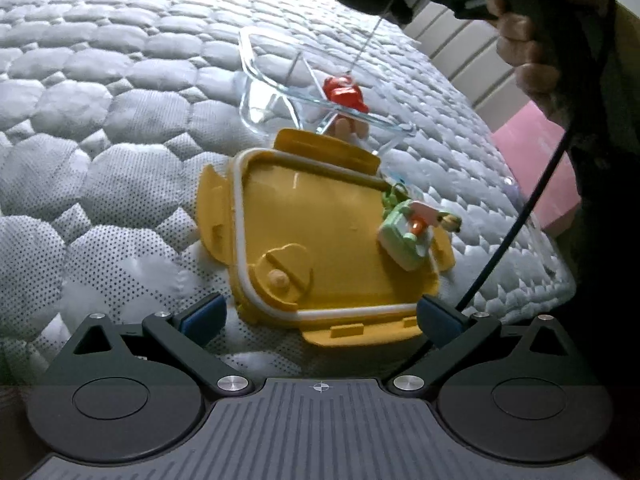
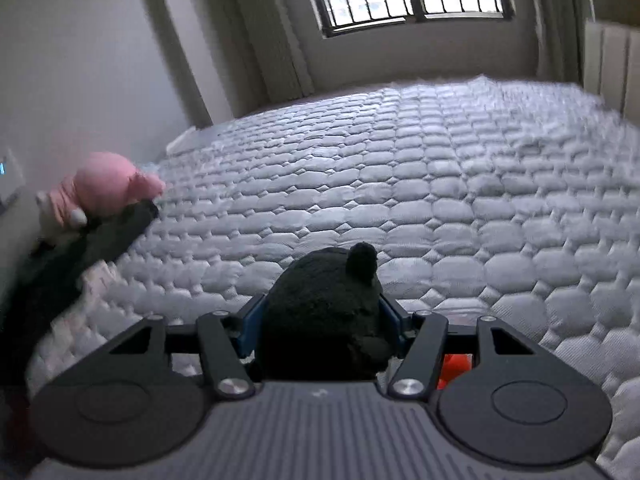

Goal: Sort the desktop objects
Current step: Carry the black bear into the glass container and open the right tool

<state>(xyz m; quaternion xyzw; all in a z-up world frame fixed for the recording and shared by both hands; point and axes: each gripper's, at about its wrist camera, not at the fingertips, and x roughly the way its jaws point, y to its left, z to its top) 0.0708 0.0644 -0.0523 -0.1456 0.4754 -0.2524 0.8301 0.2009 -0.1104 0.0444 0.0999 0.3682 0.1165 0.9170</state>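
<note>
Nearest, the left gripper (image 1: 318,316) hovers with jaws spread wide around the near edge of a yellow lid (image 1: 320,240) lying on the quilted mattress (image 1: 100,120); a small green toy (image 1: 406,236) rests on it. Beyond stands a glass container (image 1: 280,92) holding a red toy (image 1: 345,94). The right gripper (image 2: 320,320) clamps a black plush toy (image 2: 324,304) above the mattress.
</note>
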